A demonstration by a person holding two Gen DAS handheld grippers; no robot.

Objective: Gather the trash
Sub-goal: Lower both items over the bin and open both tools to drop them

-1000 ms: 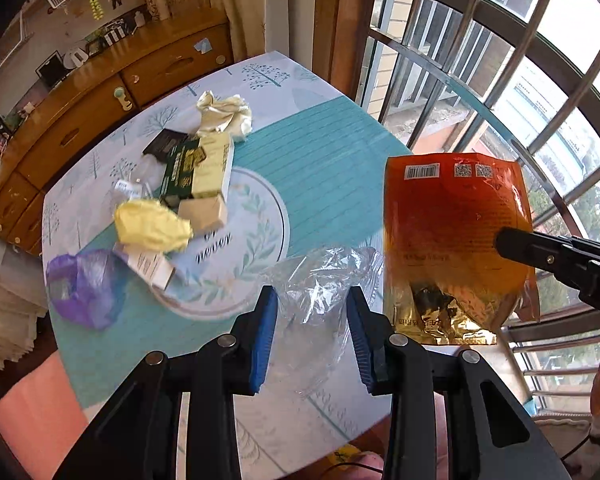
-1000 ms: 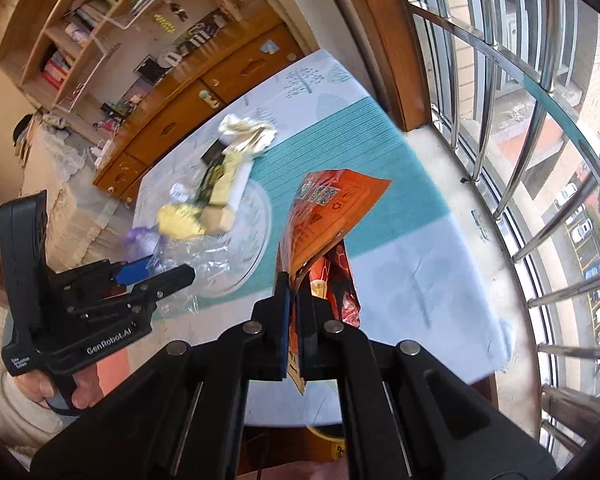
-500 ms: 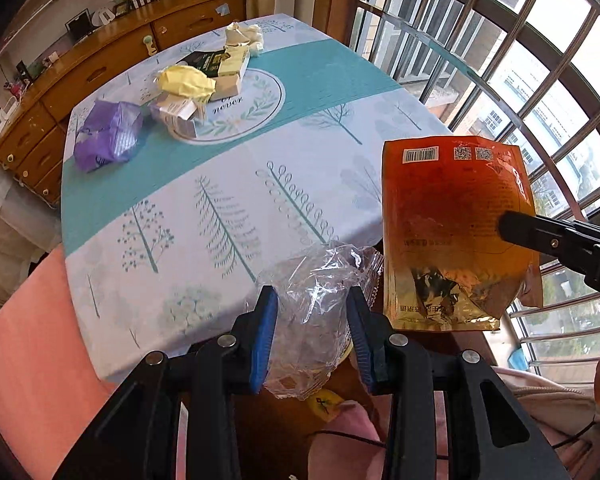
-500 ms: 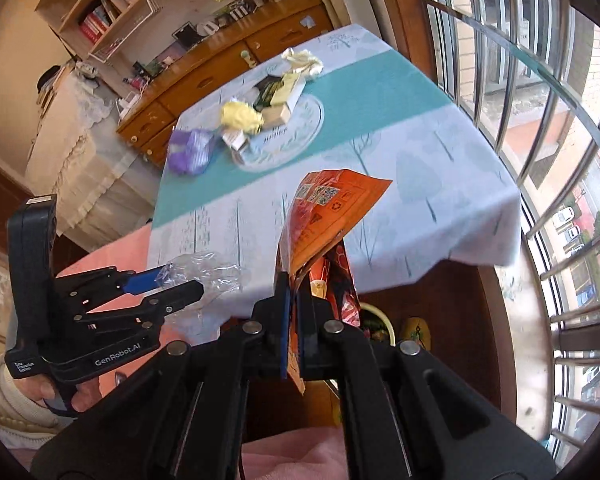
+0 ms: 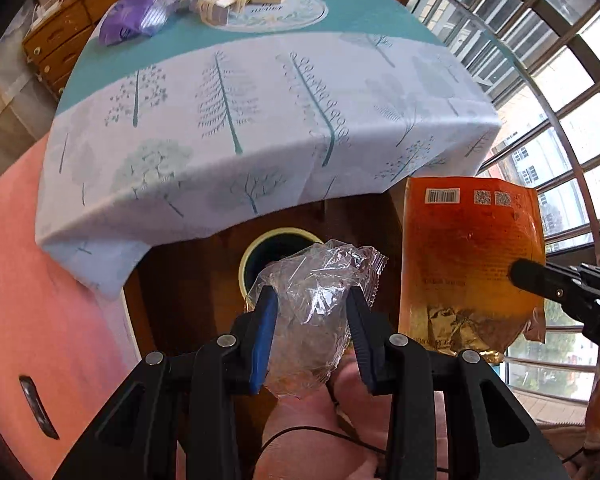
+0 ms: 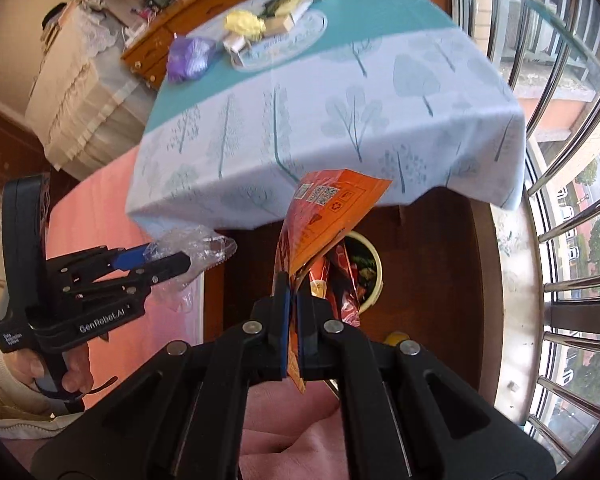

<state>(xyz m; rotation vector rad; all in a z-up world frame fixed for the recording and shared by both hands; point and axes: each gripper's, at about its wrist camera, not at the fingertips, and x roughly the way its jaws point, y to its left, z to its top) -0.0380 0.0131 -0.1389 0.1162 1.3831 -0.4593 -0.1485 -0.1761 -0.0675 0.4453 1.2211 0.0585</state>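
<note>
Both hands are now off the table (image 5: 260,92) and down in front of its near edge, w/ the bin (image 5: 278,240) on the floor just beyond them. Left gripper (image 5: 310,312) holds the clear wrapper (image 5: 316,300) in part-open jaws, right gripper (image 6: 293,320) pinches the orange pouch (image 6: 328,208) tight. Both pieces hang near the bin mouth; dropping looks next. More trash is left at the table's far end.

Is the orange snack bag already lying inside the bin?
No, the orange snack bag hangs pinched in the right tongs above the bin.

Left claw (image 5: 311,308) clamps partly closed; right claw (image 6: 293,304) pinches tight, both angled downward.
</note>
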